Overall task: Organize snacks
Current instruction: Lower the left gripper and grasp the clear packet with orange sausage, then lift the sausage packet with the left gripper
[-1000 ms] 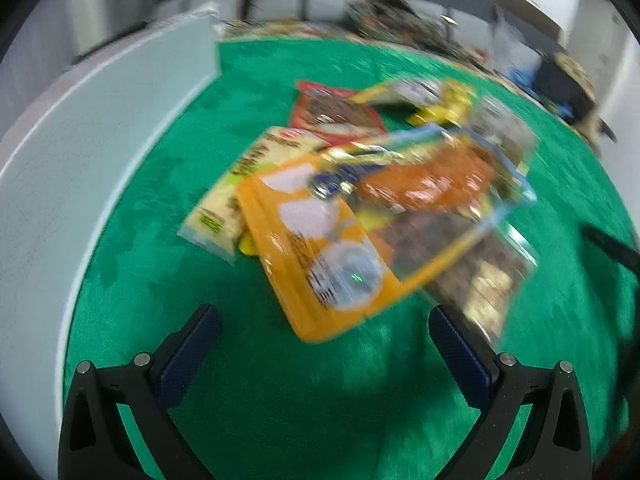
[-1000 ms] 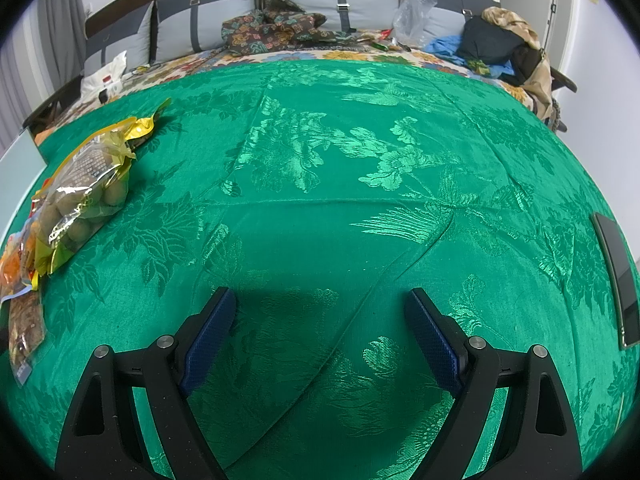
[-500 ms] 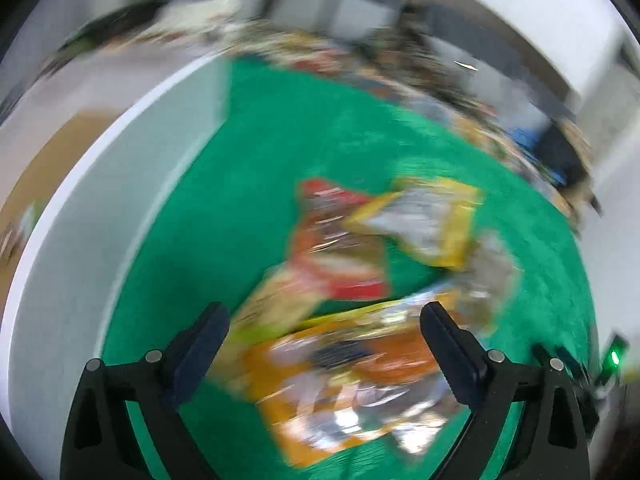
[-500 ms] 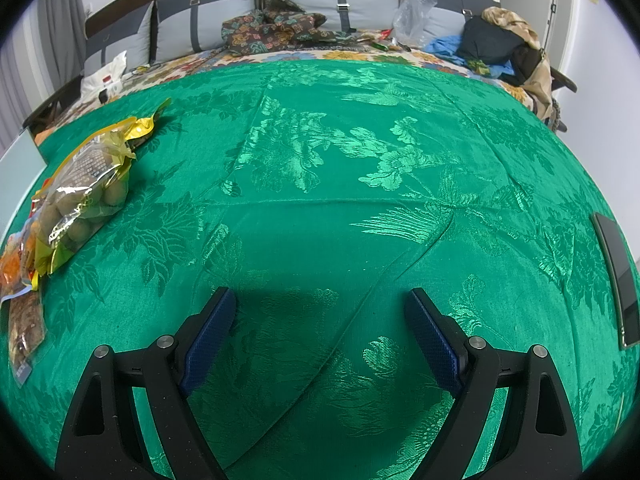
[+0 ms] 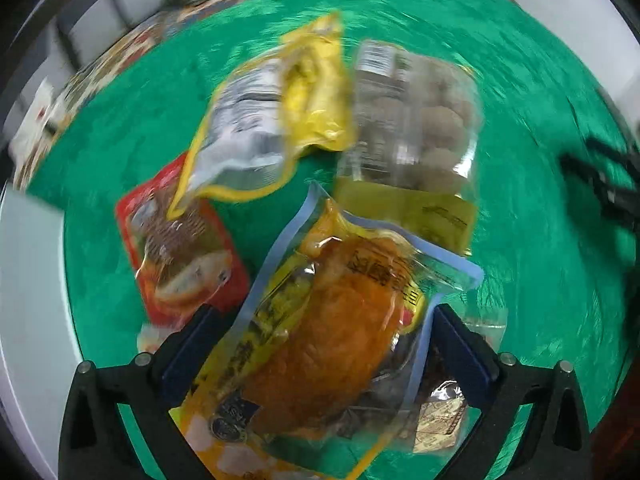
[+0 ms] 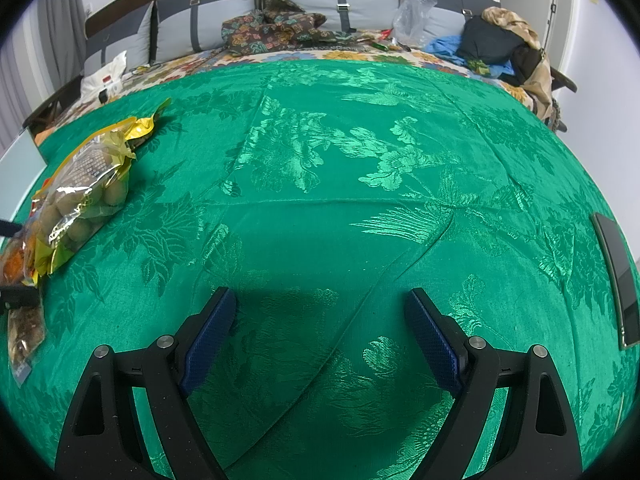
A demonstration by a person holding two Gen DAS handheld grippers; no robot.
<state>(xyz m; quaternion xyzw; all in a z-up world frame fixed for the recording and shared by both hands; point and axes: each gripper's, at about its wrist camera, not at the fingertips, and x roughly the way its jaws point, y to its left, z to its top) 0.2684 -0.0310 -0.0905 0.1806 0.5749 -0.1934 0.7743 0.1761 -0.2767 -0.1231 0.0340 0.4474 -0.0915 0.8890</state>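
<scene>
In the left wrist view, a pile of snack packets lies on the green cloth (image 5: pixel 520 160). An orange packet with a blue edge (image 5: pixel 332 344) lies between the fingers of my open left gripper (image 5: pixel 320 340). Beyond it lie a red packet (image 5: pixel 180 240), a yellow-edged silver packet (image 5: pixel 272 120) and a clear bag of round brown snacks (image 5: pixel 420 132). A dark-filled packet (image 5: pixel 436 412) pokes out at the lower right. My right gripper (image 6: pixel 320 328) is open and empty over bare cloth. The bag of round snacks (image 6: pixel 84 196) shows at its far left.
A white bin wall (image 5: pixel 32 320) runs along the left of the cloth. A dark flat device (image 6: pixel 618 280) lies at the cloth's right edge. Beyond the cloth are grey cushions (image 6: pixel 360 0), patterned fabric (image 6: pixel 276 28) and a heap of clothes (image 6: pixel 500 40).
My left gripper has swung and moved forward over the pile, so the orange packet now lies between its fingers. The right gripper has not moved.
</scene>
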